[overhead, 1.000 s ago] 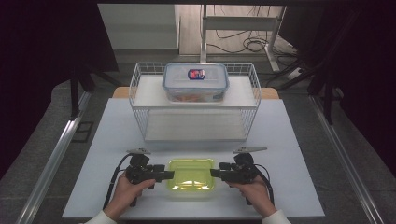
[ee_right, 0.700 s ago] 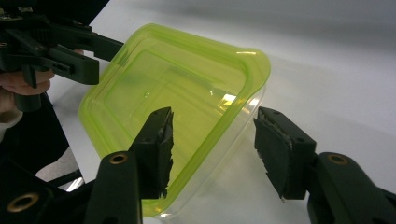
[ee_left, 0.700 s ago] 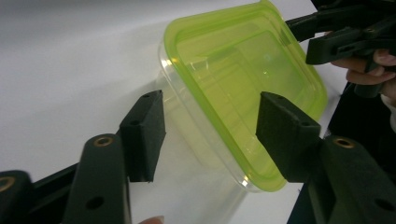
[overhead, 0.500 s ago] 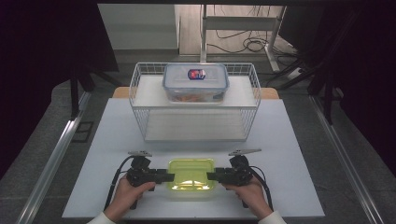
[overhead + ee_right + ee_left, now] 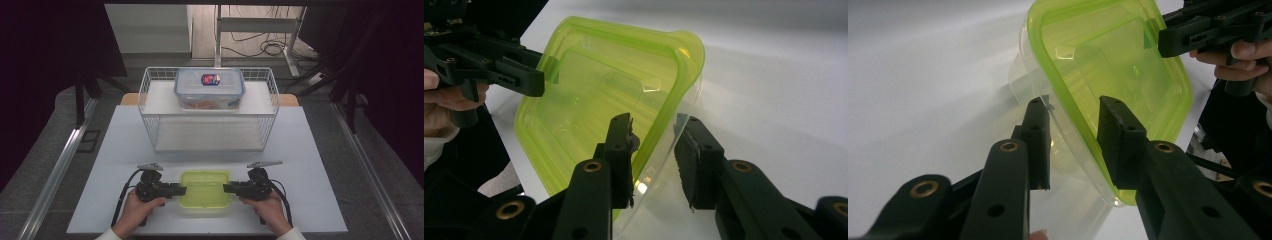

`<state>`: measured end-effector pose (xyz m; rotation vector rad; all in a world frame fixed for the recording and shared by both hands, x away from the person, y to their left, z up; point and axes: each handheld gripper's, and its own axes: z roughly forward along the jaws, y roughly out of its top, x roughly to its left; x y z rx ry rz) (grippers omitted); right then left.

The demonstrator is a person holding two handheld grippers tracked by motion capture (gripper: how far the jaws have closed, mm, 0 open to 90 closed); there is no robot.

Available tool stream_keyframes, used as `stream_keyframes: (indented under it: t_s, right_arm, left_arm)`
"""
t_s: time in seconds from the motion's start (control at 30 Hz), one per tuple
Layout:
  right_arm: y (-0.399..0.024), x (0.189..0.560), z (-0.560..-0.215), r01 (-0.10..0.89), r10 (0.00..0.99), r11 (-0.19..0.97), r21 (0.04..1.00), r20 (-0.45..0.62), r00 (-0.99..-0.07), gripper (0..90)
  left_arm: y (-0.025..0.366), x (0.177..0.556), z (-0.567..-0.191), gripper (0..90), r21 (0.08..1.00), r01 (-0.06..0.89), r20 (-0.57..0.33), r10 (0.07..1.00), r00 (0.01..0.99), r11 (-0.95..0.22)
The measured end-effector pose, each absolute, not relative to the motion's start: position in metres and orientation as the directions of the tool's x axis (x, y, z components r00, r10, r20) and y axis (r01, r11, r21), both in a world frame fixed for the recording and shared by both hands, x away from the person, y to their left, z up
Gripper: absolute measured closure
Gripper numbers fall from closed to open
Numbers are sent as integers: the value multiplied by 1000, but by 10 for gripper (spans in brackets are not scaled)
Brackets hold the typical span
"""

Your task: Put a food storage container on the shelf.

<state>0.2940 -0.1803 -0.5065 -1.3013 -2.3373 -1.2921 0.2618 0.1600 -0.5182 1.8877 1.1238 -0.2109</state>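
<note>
A clear plastic container with a lime-green lid (image 5: 205,187) sits on the white table near the front edge. My left gripper (image 5: 184,190) reaches its left end and my right gripper (image 5: 225,188) its right end, both held level. In the left gripper view the lid's rim (image 5: 1108,55) runs between the jaws of my left gripper (image 5: 1073,107). In the right gripper view the container (image 5: 589,85) likewise sits between the jaws of my right gripper (image 5: 655,122), with a gap beside the rim. Both pairs of jaws have just been closing around the rim.
A white wire basket (image 5: 210,145) stands behind the container at mid-table. Inside it, at the back, rests a clear box with a blue-edged lid (image 5: 209,87). Bare white tabletop (image 5: 325,165) lies to either side, and the table's front edge is just below the hands.
Both hands and the green-lidded container keep their places on the table; no shift shows from above.
</note>
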Motion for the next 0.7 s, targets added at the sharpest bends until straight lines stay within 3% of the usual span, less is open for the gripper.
stream_keyframes:
  t_s: [0.7]
  right_arm:
    - [-188, 283, -498, 752, 609, 164, 639, 534, -586, 803]
  left_arm:
    - [158, 249, -512, 762, 673, 718, -478, 637, 605, -176]
